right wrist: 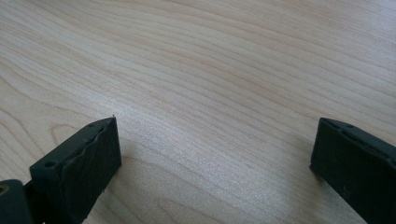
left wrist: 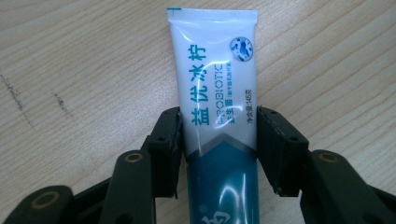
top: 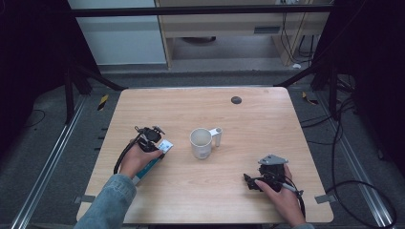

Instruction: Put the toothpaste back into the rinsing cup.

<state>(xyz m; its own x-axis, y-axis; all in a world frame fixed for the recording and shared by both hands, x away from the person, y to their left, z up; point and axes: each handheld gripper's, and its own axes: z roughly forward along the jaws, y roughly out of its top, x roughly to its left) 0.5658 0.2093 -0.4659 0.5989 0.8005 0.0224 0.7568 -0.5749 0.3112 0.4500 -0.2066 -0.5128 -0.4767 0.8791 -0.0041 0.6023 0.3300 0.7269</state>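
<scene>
toothpaste tube [left wrist: 219,116] between left hand-held gripper [left wrist: 219,140] jaws

The left claw [top: 154,138] is black, with a black cable looping back along the hand; its two jaws are blocky matte plastic with small round screw holes and brass-coloured pivot pins on the linkage arms. The right claw [top: 252,182] is black too, topped by a grey three-cornered plate, its cable trailing behind. The left forearm wears a blue denim sleeve [top: 107,202].
</scene>
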